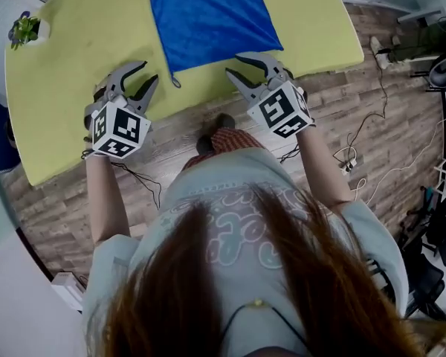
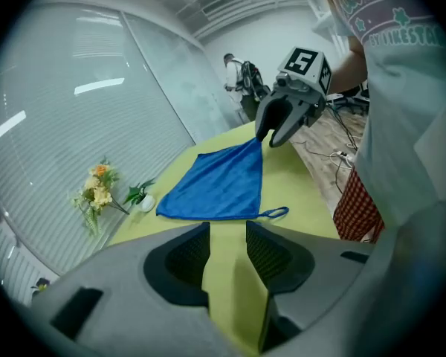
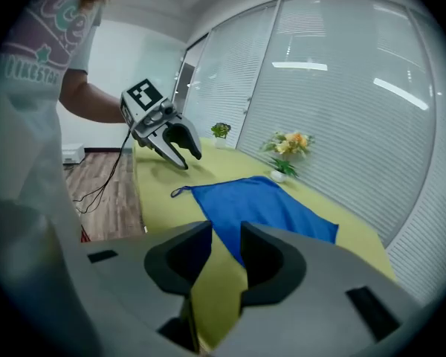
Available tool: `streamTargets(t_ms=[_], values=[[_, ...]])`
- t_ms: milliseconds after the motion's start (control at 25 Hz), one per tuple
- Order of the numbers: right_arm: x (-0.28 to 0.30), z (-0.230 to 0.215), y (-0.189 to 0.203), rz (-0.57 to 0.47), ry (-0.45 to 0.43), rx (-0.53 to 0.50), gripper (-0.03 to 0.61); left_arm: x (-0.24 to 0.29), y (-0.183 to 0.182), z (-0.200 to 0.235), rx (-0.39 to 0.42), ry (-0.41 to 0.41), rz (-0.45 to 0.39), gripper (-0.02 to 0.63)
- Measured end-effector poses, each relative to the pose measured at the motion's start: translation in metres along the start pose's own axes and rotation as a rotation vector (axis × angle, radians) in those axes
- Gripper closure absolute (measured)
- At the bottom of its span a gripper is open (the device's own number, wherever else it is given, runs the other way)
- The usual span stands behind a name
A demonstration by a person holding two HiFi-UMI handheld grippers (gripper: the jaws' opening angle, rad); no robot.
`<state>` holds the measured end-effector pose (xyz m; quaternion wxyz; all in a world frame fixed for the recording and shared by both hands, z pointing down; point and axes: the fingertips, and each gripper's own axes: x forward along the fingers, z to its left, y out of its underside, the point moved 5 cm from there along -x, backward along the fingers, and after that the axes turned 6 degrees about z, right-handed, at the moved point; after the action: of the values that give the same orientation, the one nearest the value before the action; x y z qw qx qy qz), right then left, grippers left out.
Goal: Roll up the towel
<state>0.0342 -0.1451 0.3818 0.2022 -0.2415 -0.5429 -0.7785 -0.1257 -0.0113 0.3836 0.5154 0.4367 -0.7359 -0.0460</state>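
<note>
Towel [image 1: 212, 21] lies flat and unrolled on the yellow table [image 1: 74, 65]. One short edge faces me, near the table's front edge, so a roll can start there and run away from me. Its hang loop [image 1: 175, 80] sticks out at the near left corner.

I've got one hand-held gripper on each side of that near edge, prob. because a roll stays straight only if both corners get lifted together.

- Left hand-held gripper [image 1: 150, 71]: jaws part-way spread and pinching nothing. In the left gripper view I see only bare yellow table thru the gap [image 2: 227, 248]. It sits beside the loop corner, off the cloth and not touching it. The towel [image 2: 219, 184] is ahead of it.
- Right hand-held gripper [image 1: 233, 64]: jaws also part-way spread and empty. The right gripper view shows table and a strip of blue thru the gap [image 3: 225, 248]. In the left gripper view its tips [image 2: 269, 138] hang right at the near right corner. Can't tell if they touch the cloth.

Both point down at a slant toward the table, which suits getting a jaw under a thin edge.

My read: the roll isn't begun yet and this is the approach to the corners. Risk is that a jaw slides over the limp cloth w/o catching it, or that one corner catches before the other, so the roll goes skewed. A small potted plant [image 1: 24, 30] stands well clear at the far left.
</note>
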Motion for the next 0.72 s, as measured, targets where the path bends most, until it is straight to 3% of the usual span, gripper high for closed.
streamTargets(t_ms=[240,360,720], values=[[0.063,0.025,-0.037,-0.014,-0.119,-0.133,0.456,0.030,-0.008,0.011,0.152,0.022,0.065,0.491],[0.083,0.038,-0.051,0.004,-0.179,-0.178,0.456,0.041,-0.008,0.015,0.234,0.077,0.079,0.491],[0.109,0.045,-0.061,0.127,-0.290,-0.040,0.402,0.053,-0.006,0.015,0.481,0.339,-0.038,0.492]])
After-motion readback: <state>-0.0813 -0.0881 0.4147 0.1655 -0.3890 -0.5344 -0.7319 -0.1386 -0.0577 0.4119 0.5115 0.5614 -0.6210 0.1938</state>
